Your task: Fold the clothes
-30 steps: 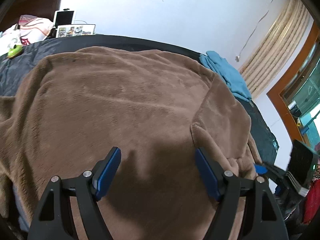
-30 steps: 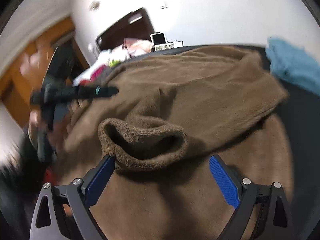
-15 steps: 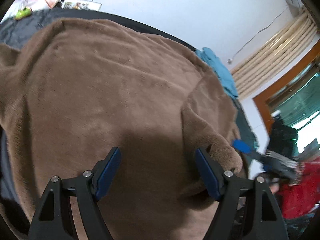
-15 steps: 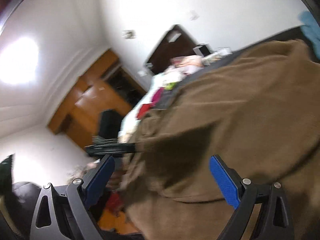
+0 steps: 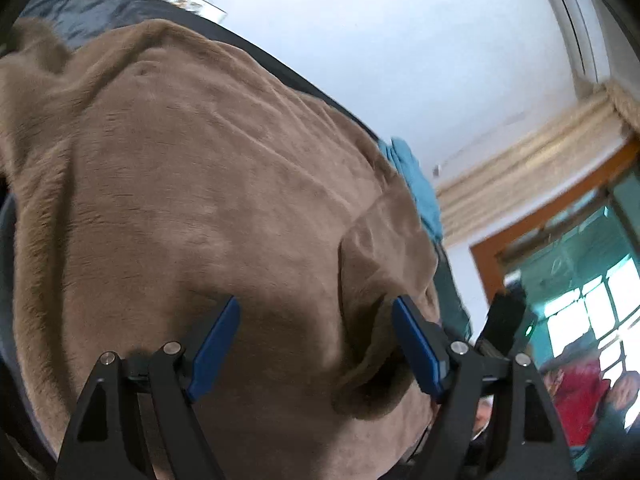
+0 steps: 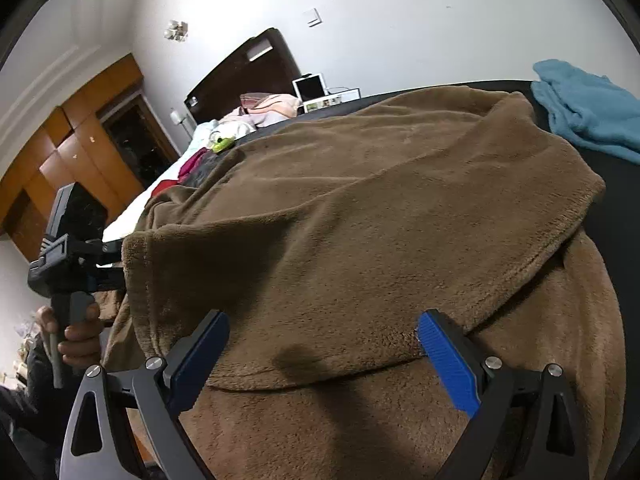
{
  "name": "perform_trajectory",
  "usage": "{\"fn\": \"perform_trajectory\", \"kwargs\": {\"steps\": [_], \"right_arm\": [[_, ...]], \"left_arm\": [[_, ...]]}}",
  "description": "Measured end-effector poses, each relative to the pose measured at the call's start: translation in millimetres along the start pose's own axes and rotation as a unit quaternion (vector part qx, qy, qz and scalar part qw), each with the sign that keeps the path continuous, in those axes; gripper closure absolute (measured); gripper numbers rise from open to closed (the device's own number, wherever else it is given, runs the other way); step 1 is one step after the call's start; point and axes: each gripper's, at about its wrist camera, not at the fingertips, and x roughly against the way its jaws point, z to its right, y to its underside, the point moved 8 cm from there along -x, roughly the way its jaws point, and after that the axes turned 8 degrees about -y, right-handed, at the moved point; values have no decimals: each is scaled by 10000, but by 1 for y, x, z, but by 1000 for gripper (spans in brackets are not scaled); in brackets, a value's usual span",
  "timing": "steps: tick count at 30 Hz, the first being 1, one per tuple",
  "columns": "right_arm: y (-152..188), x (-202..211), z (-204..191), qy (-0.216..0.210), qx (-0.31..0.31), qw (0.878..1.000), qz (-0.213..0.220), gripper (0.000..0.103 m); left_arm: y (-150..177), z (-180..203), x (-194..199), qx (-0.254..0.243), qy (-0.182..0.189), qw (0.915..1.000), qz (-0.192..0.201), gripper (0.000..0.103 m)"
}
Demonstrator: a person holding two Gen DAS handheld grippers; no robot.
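Note:
A large brown fleece garment [image 5: 208,200] lies spread over a dark bed; it fills the right wrist view [image 6: 380,220] too. A folded sleeve layer lies across its near part, with a hem edge [image 6: 340,372] between my right fingers. My left gripper [image 5: 316,344] is open and empty, just above the fleece, with a sleeve fold [image 5: 376,280] by its right finger. My right gripper [image 6: 324,356] is open and empty over the folded edge. The left gripper also shows in the right wrist view [image 6: 76,256], held by a hand at the garment's left corner.
A teal cloth [image 6: 588,112] lies on the dark bed cover [image 6: 616,216] at the far right, also in the left wrist view [image 5: 420,188]. Pillows, clothes and a green toy [image 6: 222,145] sit by the headboard. A wardrobe [image 6: 72,152] stands left; curtains and a window [image 5: 580,304] right.
The right gripper swung off to the left and back and now sits over a flat folded sleeve layer instead of the open cuff. The left gripper tilted and moved in closer to the fleece.

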Motion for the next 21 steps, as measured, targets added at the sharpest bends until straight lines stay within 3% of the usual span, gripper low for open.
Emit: {"fn": "perform_trajectory", "kwargs": {"steps": [5, 13, 14, 15, 16, 18, 21], "right_arm": [[0, -2, 2, 62, 75, 9999, -28, 6], [-2, 0, 3, -100, -5, 9999, 51, 6], [-3, 0, 3, -113, -13, 9999, 64, 6], [-3, 2, 3, -116, -19, 9999, 78, 6], [-4, 3, 3, -120, -26, 9999, 93, 6], [-5, 6, 3, -127, -39, 9998, 123, 6], [-10, 17, 8, 101, 62, 9998, 168, 6]], "left_arm": [[1, 9, -12, 71, 221, 9996, -175, 20], [19, 48, -63, -1015, -477, 9907, -771, 20], [23, 53, -67, -1184, -577, 9877, -842, 35], [25, 57, -70, -1331, -678, 9847, -901, 73], [26, 61, -73, -1443, -765, 9819, -960, 85], [15, 67, -68, -1549, -870, 9803, -860, 88], [-27, 81, -47, -1837, -1152, 9760, -224, 89]]}}
